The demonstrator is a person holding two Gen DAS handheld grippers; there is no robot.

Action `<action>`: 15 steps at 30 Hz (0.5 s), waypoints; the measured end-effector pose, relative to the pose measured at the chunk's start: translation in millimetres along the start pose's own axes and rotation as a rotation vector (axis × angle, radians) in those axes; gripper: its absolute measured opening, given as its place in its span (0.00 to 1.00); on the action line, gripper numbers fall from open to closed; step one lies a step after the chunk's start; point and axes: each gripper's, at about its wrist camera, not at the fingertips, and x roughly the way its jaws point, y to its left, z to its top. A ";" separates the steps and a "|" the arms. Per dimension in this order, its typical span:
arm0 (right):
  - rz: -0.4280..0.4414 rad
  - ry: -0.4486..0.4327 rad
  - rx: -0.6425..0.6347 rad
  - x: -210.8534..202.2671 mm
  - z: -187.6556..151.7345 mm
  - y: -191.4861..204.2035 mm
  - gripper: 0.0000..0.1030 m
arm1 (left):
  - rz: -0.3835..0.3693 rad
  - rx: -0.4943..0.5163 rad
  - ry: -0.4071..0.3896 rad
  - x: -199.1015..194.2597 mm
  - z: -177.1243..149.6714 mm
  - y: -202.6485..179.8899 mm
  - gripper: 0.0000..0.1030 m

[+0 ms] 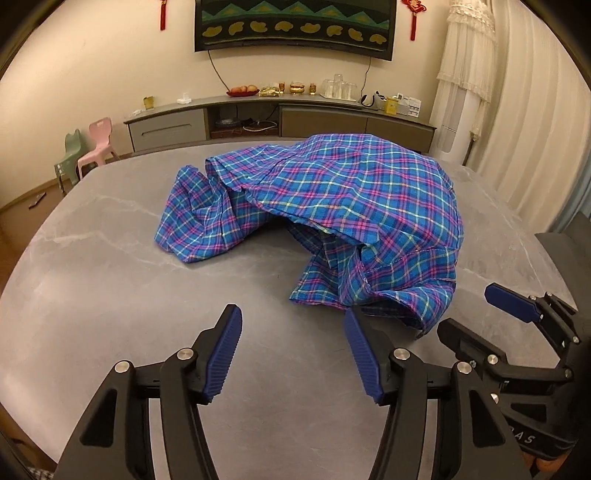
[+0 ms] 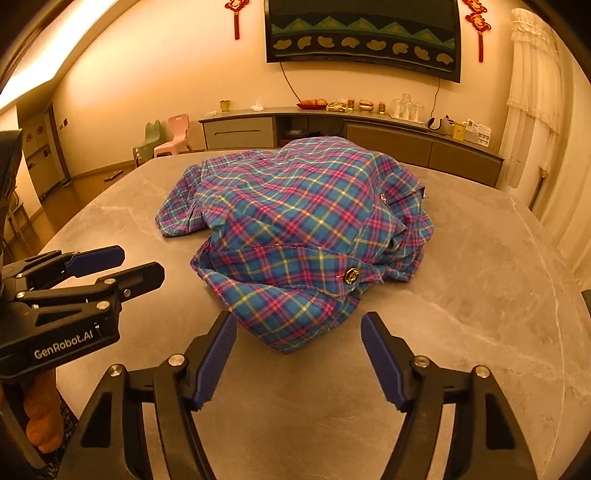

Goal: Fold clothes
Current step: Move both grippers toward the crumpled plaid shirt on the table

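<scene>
We read "GenRobot.AI" in white on the left gripper (image 2: 110, 267) body; the right gripper (image 1: 480, 314) body shows "AS".

Shirt (image 1: 332, 206) is a crumpled heap: collar, front placket and most of the sleeves are buried in folds, can't tell which end is which. Underside hidden against the desk (image 1: 110, 295). In the left wrist view the near hem disappears behind the left gripper (image 1: 291, 354)'s own right finger. Right gripper (image 1: 480, 314) there is side-on, its body cut by the frame edge. In the right wrist view the left gripper (image 2: 142, 264) body is cut by the left edge; the hand under it is only partly seen. Wall hanging (image 2: 364, 33) top cut off. Sideboard items (image 2: 354, 105) too small to identify. Desk far edge is hidden behind the shirt.
</scene>
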 end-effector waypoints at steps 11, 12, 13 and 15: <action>0.001 0.044 -0.005 10.4 -1.9 2.6 0.70 | 0.002 -0.006 0.005 0.9 0.4 1.3 0.59; 0.000 0.046 -0.006 11.2 -2.4 2.9 0.70 | 0.002 -0.006 0.006 1.0 0.2 1.4 0.59; -0.001 0.049 -0.006 12.0 -3.1 3.2 0.70 | 0.003 -0.006 0.006 1.1 0.1 1.5 0.59; -0.002 0.053 -0.005 13.2 -4.9 3.5 0.70 | 0.004 -0.006 0.007 1.2 -0.1 1.6 0.59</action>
